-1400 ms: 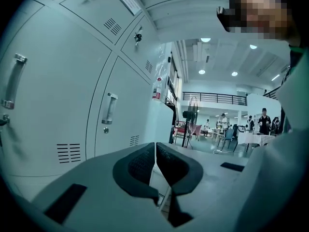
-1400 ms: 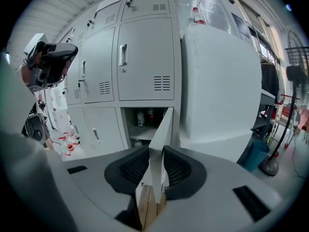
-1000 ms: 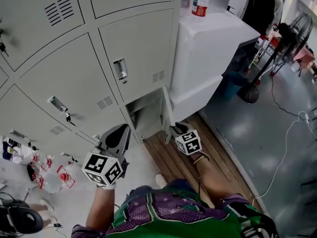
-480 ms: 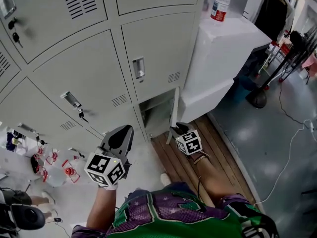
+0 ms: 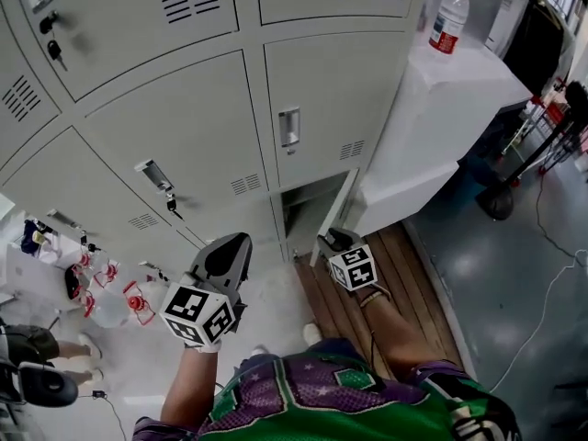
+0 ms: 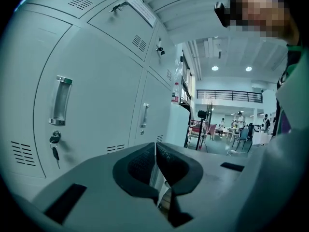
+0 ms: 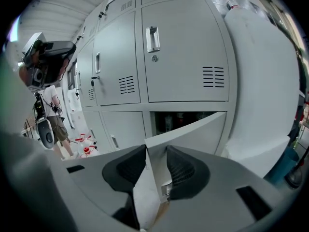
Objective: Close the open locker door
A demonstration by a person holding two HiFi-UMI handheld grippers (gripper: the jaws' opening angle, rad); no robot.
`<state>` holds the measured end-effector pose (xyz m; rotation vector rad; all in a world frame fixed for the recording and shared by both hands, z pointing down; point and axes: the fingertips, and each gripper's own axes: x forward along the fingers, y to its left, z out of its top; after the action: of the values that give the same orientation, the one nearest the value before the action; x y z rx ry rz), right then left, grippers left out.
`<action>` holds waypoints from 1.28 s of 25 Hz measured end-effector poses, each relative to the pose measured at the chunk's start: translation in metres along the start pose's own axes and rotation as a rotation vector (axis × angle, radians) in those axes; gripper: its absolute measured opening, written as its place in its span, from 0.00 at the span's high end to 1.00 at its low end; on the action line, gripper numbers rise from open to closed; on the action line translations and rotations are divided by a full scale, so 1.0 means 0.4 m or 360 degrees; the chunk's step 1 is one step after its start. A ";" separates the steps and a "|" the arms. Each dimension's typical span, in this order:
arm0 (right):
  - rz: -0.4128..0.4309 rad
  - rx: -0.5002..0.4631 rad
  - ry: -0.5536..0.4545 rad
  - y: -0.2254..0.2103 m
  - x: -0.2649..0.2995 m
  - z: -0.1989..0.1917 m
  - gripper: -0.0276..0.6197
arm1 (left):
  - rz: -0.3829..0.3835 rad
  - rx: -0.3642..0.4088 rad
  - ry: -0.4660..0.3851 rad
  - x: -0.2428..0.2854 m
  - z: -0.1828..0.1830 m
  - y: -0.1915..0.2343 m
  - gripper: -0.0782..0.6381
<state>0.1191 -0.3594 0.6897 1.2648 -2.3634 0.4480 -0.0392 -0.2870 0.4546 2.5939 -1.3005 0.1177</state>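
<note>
So the locker door [image 5: 334,215] is a plain pale grey metal panel on the bottom row, sitting just right of centre in the head view. It's hinged on its right side and swung out partway, upright, free edge pointing toward the lower middle of the frame. In the right gripper view the door [image 7: 195,132] fills the lower centre, angled out from the dark bottom compartment [image 7: 181,121] behind it.
</note>
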 end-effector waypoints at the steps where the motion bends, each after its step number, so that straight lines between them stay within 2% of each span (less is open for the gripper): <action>1: 0.0014 -0.0010 0.0002 0.004 0.009 0.004 0.73 | 0.0016 -0.0003 -0.0006 -0.005 0.003 0.006 0.85; 17: 0.0147 -0.0110 0.0021 0.042 0.136 0.061 0.76 | 0.0228 -0.0035 -0.0056 -0.060 0.021 0.086 0.85; 32: 0.0192 -0.0165 0.0015 0.047 0.231 0.120 0.77 | 0.0347 -0.0067 -0.0081 -0.086 0.020 0.150 0.85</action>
<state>0.0471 -0.4369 0.6934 1.0763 -2.4301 0.3616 -0.1079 -0.2967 0.4511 2.4284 -1.5837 0.0615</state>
